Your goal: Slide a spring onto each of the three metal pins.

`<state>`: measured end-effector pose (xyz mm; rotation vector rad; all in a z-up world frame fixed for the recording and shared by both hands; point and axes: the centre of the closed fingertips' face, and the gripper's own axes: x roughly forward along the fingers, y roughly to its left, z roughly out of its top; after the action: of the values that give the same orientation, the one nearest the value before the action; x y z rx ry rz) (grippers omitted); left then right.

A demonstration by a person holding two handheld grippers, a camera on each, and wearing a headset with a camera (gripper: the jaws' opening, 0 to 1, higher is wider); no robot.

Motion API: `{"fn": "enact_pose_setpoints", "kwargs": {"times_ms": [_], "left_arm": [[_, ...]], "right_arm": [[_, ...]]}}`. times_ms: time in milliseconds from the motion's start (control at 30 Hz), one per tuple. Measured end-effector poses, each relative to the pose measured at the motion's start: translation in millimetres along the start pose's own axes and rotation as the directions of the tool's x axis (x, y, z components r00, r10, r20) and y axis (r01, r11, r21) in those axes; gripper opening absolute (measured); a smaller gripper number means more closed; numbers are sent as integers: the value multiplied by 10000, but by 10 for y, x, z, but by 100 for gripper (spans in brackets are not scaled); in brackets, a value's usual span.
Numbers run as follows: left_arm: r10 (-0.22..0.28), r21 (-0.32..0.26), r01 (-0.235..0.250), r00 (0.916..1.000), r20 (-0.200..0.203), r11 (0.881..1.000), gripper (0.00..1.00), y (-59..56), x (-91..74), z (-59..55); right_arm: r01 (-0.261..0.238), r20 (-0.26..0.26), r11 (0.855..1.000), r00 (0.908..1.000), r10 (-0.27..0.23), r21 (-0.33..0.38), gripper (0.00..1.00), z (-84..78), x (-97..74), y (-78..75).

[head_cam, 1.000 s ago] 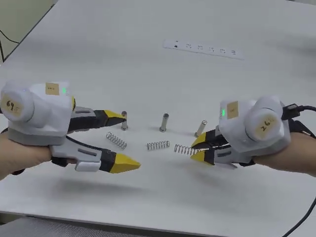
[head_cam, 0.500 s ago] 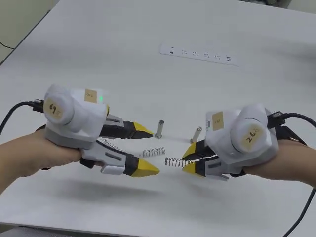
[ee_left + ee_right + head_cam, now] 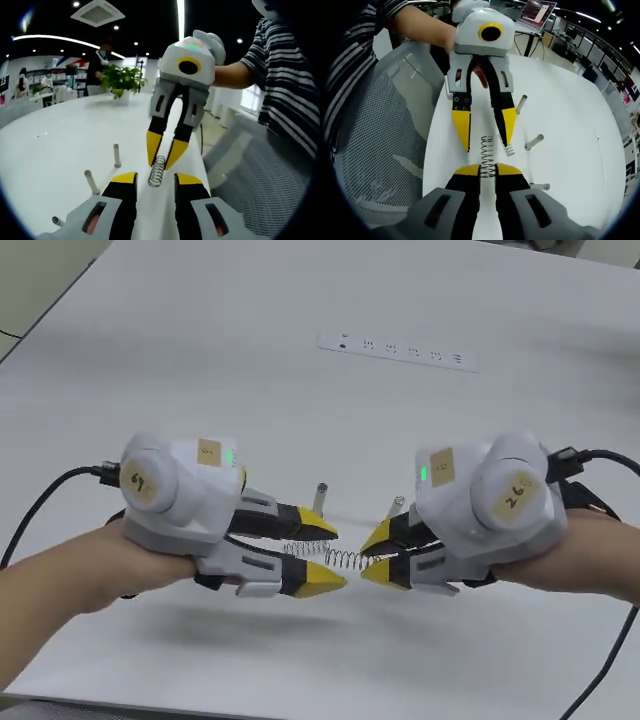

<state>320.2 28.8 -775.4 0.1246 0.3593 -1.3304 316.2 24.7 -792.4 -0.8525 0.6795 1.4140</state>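
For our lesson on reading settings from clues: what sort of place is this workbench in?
Probably an open-plan office or lab: a long white workbench carrying a power strip, a ceiling air vent overhead, and a potted plant at the bench's far end.

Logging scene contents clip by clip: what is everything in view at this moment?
springs: two seen, silver; held spring between the grippers, loose spring lying on the table
metal pins: three, silver, standing in a row on the table
power strip: one, white, far side of the table
table: one, white
plant: one, green, far end of the table
mesh chair: one, grey, beside the table
right gripper: white, yellow tips, closed on the held spring's end
left gripper: white, yellow tips, open around its free end
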Motion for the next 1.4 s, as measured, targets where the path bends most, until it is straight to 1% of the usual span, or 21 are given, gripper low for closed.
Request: {"fn": "enact_pose_setpoints", "kwargs": {"times_ms": [167,300,433,533,633,767,867,1067,1100,1333,1400], "left_arm": [[-28,-27,28,9999,104,10000,16,3,10,10],[-46,-13,46,9998,219,10000,10,15,-4,46],[-77,35,76,9995,292,10000,5,13,-6,74],[-165,41,164,9995,256,9999,5,3,0,67],[-410,-87,412,9988,278,9991,3,-14,3,54],[-607,-126,611,9977,287,9981,3,-21,16,48],[-737,-129,741,9969,278,9972,3,-25,27,45],[-870,-106,873,9959,236,9961,3,-41,29,45],[-934,-215,940,9953,243,9953,3,-42,25,48],[-1104,-281,1111,9936,235,9934,2,-64,25,40],[-1141,-309,1148,9932,243,9929,2,-76,23,41]], "right_arm": [[-26,98,10000,9999,26,-52,7,35,-28,8],[27,238,10000,9997,-26,-23,7,67,-45,-11],[28,232,10000,9997,-27,-81,7,80,-50,-14],[31,199,9999,9998,-29,-136,7,84,-59,-14],[13,212,10000,9998,-11,-91,7,81,-65,-6],[16,196,10000,9998,-14,-71,7,78,-61,9],[-3,195,9999,9998,1,102,7,72,-56,13],[-42,248,9999,9997,38,134,7,71,-51,27],[-56,284,9999,9996,51,154,7,76,-51,32],[-58,344,10000,9994,58,-12,8,70,-51,46],[-75,310,10000,9995,75,3,12,46,-57,53]]}}
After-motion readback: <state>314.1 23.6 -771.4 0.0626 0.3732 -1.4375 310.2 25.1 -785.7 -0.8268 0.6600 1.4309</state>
